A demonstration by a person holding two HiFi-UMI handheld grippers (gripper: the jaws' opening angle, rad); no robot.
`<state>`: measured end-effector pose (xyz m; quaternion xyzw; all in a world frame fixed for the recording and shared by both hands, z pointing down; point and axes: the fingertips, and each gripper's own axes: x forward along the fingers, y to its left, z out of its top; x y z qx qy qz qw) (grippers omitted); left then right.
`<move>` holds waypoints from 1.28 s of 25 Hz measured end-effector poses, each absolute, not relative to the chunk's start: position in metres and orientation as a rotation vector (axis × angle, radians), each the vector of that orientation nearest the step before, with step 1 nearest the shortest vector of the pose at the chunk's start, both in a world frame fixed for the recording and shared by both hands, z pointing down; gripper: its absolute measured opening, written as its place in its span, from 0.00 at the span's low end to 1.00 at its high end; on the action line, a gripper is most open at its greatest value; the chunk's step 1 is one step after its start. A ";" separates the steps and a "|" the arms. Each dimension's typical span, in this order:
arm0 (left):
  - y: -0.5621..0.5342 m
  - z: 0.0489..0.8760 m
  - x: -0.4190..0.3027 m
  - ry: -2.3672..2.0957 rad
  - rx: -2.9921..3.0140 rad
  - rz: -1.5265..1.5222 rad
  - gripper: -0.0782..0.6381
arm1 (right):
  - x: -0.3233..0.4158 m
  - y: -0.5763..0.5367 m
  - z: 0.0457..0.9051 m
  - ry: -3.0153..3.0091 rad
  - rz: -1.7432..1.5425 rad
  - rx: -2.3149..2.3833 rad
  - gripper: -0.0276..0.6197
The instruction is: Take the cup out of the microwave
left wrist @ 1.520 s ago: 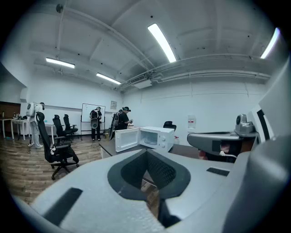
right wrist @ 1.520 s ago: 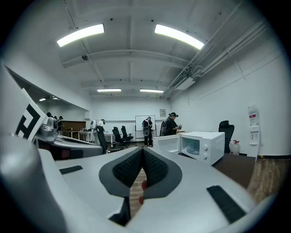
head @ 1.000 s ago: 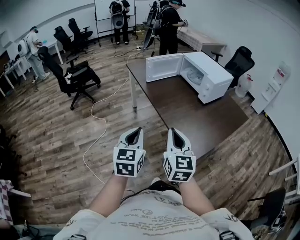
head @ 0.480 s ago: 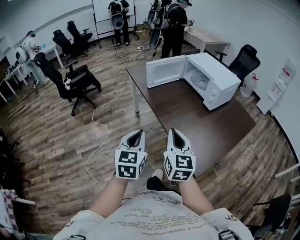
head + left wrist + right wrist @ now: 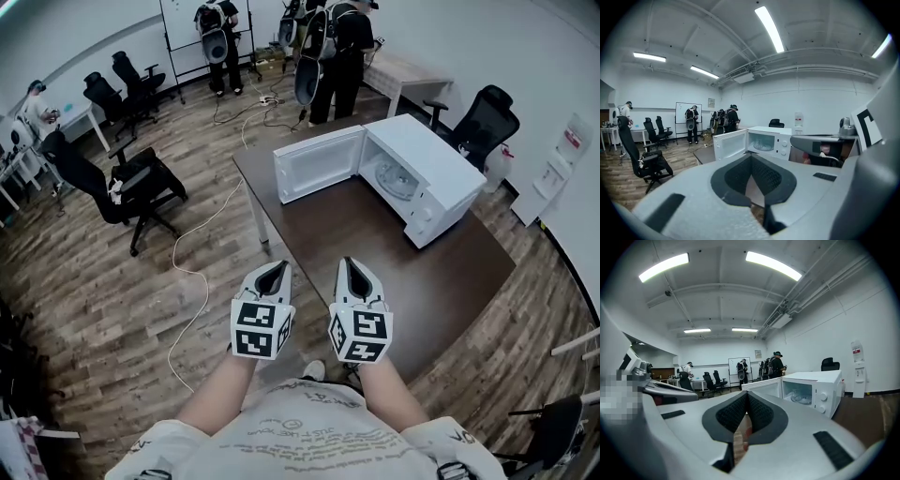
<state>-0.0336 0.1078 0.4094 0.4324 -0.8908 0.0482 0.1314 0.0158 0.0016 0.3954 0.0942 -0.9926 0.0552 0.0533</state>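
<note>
Microwave [image 5: 427, 173] and bench [image 5: 403, 262] sit a bit bigger and closer to mid-frame in the head view than a second ago, so the person looks to be walking up to them. Both grippers stay parked low in the centre of the frame, same as before.

Left gripper [image 5: 272, 269] and right gripper [image 5: 348, 264] are both clenched with nothing in them. In each gripper view the ribbed dark pads meet at the far tips, and only floor shows through the slit. Neither is anywhere near the bench edge yet.

So the cup [image 5: 802, 396] hasn't been touched. It's inside the microwave cavity, right of centre in the right gripper view. All I can make out is a pale, glassy shape on the round turntable [image 5: 396, 178], too small to read a handle or rim.

If it is glass, I'd guess it's rigid, fairly light, slick and breakable. I'd open the jaws wide and take it across the body around mid-height, not by the lip, then lift gently so it clears the tray.

The microwave is a boxy white shell with a smooth finish and two round knobs on the right of its face. Its door [image 5: 319, 164] is swung out to the left, so the way in is clear. It sits on a dark matte brown benchtop with white legs, and the floor [image 5: 112, 281] is wood-look plank.
</note>
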 end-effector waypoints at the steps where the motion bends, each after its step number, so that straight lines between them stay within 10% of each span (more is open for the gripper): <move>1: 0.100 0.409 -0.043 -2.578 1.267 0.136 0.13 | 0.007 -0.006 0.395 -3.016 0.166 0.300 0.06; 32: -0.134 0.434 -0.180 -2.165 1.989 0.304 0.13 | -0.075 -0.174 0.401 -2.881 0.185 0.969 0.06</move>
